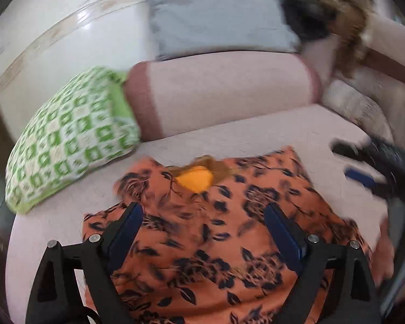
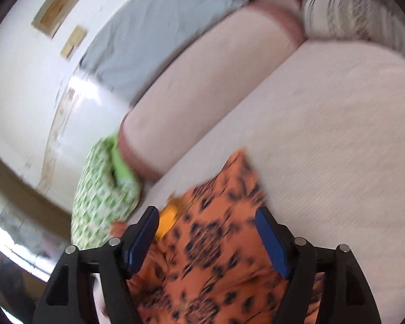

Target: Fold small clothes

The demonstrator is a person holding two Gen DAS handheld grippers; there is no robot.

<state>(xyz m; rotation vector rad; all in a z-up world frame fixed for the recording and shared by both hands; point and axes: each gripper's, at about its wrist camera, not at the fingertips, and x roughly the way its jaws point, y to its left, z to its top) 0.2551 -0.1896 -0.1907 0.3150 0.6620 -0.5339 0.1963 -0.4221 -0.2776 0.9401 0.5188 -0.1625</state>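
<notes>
An orange garment with a black flower print (image 1: 218, 232) lies spread on the pale pink sofa seat (image 1: 256, 132), its yellow inner neck patch (image 1: 194, 179) facing up. My left gripper (image 1: 202, 216) is open and empty above the garment's near half. In the right wrist view the same garment (image 2: 216, 256) lies under my right gripper (image 2: 206, 218), which is open and empty over its right part. The right gripper also shows in the left wrist view (image 1: 364, 162) at the garment's right side. Both views are motion blurred.
A green and white checked pillow (image 1: 70, 137) lies at the left, touching a pink bolster (image 1: 224, 91) along the sofa back. A grey cushion (image 1: 218, 19) stands behind it. A striped cushion (image 2: 359, 13) sits at the far right. Bare seat (image 2: 337, 148) lies right of the garment.
</notes>
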